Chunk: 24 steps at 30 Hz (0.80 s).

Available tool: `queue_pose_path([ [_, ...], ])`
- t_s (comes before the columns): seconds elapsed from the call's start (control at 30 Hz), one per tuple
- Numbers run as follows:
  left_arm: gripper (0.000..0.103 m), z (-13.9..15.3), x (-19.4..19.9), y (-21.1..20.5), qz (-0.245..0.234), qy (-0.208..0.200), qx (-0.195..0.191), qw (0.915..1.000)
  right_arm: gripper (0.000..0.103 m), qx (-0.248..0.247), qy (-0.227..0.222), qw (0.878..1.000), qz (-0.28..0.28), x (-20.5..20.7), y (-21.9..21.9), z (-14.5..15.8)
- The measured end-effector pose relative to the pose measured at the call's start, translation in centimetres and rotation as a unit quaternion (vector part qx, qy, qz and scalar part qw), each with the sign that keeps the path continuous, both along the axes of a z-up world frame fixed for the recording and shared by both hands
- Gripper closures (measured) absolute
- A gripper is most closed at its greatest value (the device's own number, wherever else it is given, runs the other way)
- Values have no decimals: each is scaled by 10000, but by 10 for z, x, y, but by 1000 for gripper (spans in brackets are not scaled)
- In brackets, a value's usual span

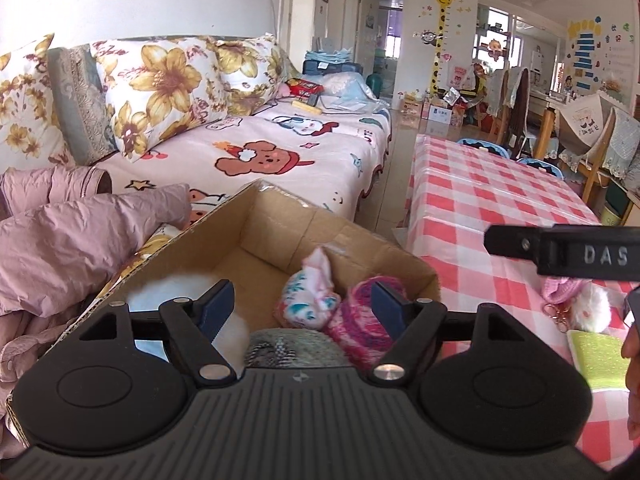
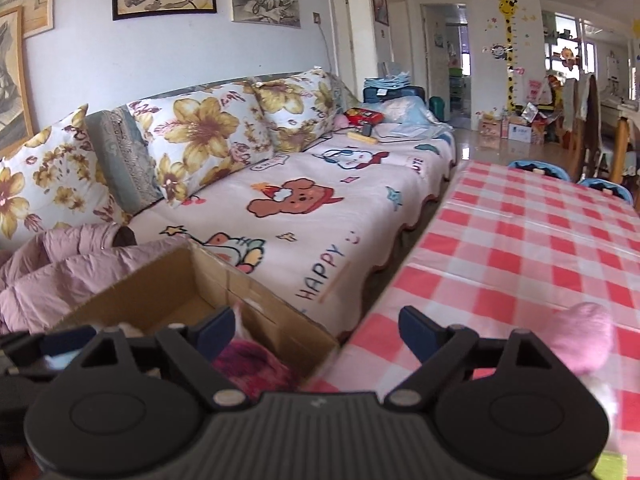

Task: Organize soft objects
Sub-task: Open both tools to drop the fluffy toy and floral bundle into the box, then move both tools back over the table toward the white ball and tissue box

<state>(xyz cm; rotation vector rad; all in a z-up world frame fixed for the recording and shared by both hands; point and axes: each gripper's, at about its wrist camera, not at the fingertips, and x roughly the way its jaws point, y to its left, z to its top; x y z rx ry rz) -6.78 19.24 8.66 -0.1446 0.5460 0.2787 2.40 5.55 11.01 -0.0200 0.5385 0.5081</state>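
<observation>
An open cardboard box (image 1: 280, 236) rests on the sofa's edge beside the table. It holds a white fluffy item (image 1: 168, 292), a pink-and-blue patterned cloth bundle (image 1: 308, 300), a magenta knitted piece (image 1: 356, 324) and a grey knitted piece (image 1: 296, 348). My left gripper (image 1: 304, 304) hovers open above these, its pads touching nothing. My right gripper (image 2: 316, 330) is open and empty over the box's near corner (image 2: 304, 344) and the table edge. A pink soft item (image 2: 584, 336) lies on the table to its right; a white pompom (image 1: 592, 304) and a green pad (image 1: 600, 356) lie there too.
The red-and-white checked table (image 1: 492, 200) fills the right side. The sofa (image 1: 300, 152) with a cartoon blanket and flowered pillows (image 1: 168, 84) runs along the left, with a lilac padded jacket (image 1: 68, 240) piled beside the box. Chairs (image 1: 520, 104) stand beyond the table.
</observation>
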Motion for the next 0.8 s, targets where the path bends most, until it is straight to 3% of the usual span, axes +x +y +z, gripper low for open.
queue_pose_path([
  [0.5, 4, 7, -4, -30, -412, -222, 239, 9986, 14, -250, -151, 9985, -462, -51, -78, -4],
  [0.8, 3, 3, -5, -40, -676, -164, 350, 9970, 11, -82, -62, 9968, -788, -63, -120, -11],
])
